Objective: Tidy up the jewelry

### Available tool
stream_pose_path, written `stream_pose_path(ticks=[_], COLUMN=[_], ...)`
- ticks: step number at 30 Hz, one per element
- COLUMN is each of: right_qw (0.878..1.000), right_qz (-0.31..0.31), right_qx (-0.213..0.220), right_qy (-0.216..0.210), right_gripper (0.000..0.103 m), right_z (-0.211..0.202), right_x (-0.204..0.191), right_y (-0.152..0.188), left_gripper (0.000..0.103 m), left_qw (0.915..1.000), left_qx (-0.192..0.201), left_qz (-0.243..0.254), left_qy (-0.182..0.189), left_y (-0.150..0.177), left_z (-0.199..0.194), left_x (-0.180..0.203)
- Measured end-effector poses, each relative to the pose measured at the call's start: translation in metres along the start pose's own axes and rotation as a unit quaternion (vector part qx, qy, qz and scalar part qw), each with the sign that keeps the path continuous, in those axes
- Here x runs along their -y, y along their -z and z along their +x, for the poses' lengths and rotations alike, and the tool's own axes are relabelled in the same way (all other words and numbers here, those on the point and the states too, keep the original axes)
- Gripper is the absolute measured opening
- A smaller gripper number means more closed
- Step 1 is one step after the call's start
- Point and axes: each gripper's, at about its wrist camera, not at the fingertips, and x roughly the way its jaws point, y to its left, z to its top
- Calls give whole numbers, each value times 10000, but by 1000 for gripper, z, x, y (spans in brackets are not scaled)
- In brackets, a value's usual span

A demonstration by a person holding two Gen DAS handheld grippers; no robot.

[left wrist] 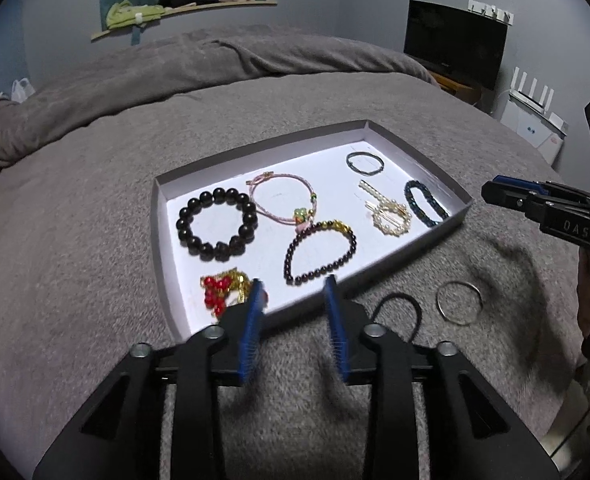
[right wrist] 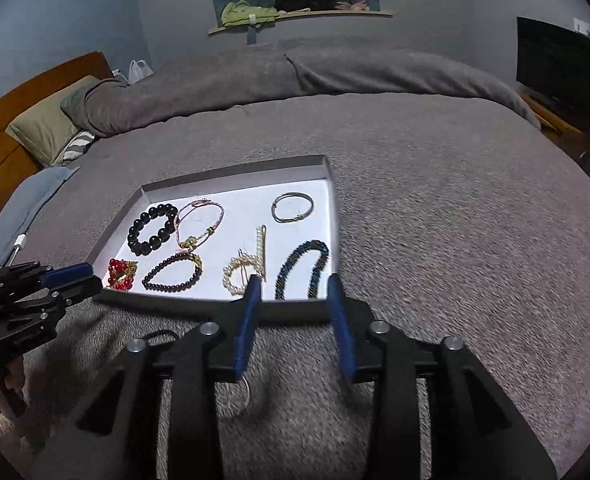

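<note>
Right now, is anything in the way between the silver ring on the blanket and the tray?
Only the tray's low wall. The silver ring lies on bare blanket just outside it, beside the black hair tie.

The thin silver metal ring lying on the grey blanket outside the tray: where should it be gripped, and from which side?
Grip the thin silver metal ring across its wire rim, one finger inside the loop and one outside, coming from above. It lies flat on the grey blanket, so a sideways approach would probably find no edge. The rim farthest from the black elastic hair tie looks safest.
</note>
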Motion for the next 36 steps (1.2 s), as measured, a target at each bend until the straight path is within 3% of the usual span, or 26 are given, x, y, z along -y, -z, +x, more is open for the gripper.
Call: stream_pose_path(ticks=[7, 9, 10, 20, 31, 36], right_qw=[10000, 10000, 10000, 9995, 9981, 9975], right_qz=[24, 3, -5, -83, -282, -451], right_qx=[-20, -23, -29, -312, -518, -520], right_qy=[24, 26, 32, -37, -183, -128], right_gripper=[54, 66, 66, 82, 88, 95], right_z=[-11, -14, -16, -14, -2, 3], right_x=[6, 8, 9, 14, -4, -14], right_y=[12, 16, 18, 47, 67, 71], left_gripper=[46, 56, 60, 60, 59, 58], left_qw=[10000, 9999, 9999, 9988, 9984, 9985], left_qx=[-34, -54, -59, -379, -484, -482], left_qz=[41, 63, 73, 94, -239, -200], left_qy=[63, 67, 76, 299, 168, 151], left_y=[11, 14, 16, 32, 31, 33], left_z=[-6, -6, -5, 12, 30, 32], left_x=[8, 10, 12, 31, 30, 32])
